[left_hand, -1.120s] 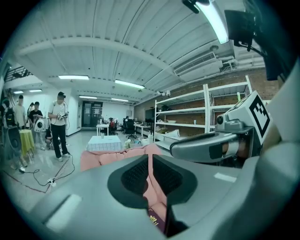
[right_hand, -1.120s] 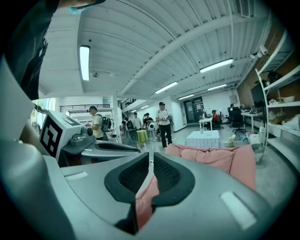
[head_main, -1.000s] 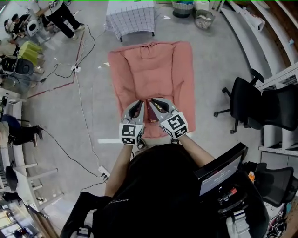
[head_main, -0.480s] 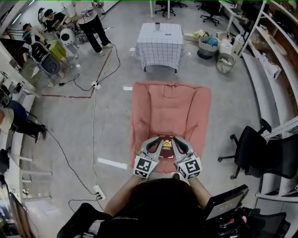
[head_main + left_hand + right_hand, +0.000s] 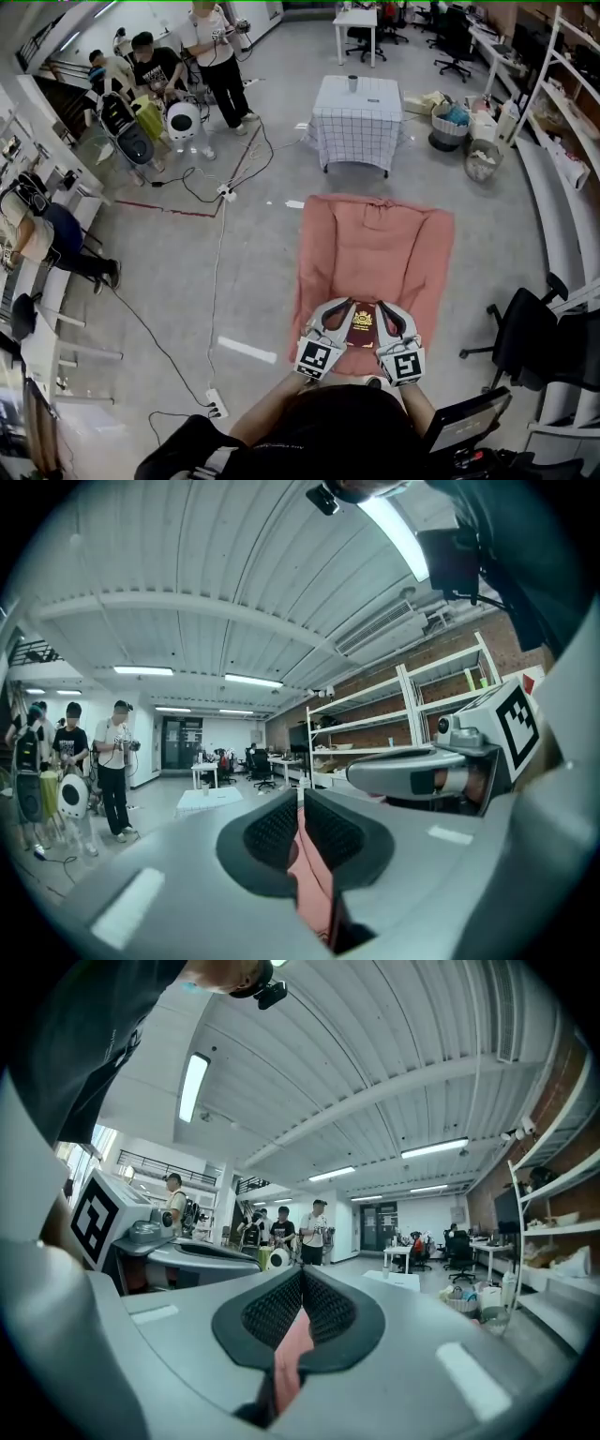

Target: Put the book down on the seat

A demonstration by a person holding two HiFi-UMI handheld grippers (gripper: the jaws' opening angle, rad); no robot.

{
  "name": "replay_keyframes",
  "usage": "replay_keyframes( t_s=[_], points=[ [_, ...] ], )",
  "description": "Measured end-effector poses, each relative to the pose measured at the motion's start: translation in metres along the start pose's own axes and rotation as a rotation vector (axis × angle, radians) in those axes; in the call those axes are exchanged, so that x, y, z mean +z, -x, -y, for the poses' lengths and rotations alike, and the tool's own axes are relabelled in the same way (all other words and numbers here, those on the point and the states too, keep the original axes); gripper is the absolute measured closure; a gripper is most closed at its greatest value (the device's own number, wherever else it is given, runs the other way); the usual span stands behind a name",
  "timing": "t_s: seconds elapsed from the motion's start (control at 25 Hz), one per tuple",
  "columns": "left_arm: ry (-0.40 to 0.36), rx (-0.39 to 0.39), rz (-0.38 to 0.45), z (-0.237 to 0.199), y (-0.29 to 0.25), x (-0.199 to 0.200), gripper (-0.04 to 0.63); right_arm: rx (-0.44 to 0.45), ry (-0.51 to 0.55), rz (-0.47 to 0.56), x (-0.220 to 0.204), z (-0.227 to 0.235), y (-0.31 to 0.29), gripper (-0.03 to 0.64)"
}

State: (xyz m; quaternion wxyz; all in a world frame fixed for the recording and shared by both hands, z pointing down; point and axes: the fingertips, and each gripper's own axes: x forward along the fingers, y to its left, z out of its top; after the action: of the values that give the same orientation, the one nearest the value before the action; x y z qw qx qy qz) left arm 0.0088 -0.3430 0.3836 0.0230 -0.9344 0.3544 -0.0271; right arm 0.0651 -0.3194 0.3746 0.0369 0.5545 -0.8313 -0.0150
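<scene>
I count two grippers, the left gripper (image 5: 343, 307) and the right gripper (image 5: 381, 307), and between them one book (image 5: 361, 328). There is one pink seat (image 5: 375, 239). Behind it is one table (image 5: 356, 127) with a checked cloth.

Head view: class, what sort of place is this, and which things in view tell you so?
Probably a robotics lab or workshop in an open office: shelves line the right side, cables trail over the floor, and office chairs stand about.
</scene>
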Motion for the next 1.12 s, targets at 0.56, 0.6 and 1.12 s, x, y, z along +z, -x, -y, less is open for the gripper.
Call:
replay_keyframes(
  t_s=[0.56, 0.6, 1.12],
  points=[
    [-0.044, -0.001, 0.021, 0.0, 0.006, 0.004, 0.576, -0.015, -0.005, 0.015, 0.002, -0.012, 0.001, 0.604],
    [-0.043, 0.005, 0.021, -0.001, 0.008, 0.002, 0.577, -0.011, -0.004, 0.01, 0.0, -0.014, 0.0, 0.604],
    [-0.042, 0.021, -0.003, 0.004, 0.013, -0.011, 0.578, 0.001, 0.0, 0.02, -0.011, -0.018, 0.003, 0.604]
  ],
)
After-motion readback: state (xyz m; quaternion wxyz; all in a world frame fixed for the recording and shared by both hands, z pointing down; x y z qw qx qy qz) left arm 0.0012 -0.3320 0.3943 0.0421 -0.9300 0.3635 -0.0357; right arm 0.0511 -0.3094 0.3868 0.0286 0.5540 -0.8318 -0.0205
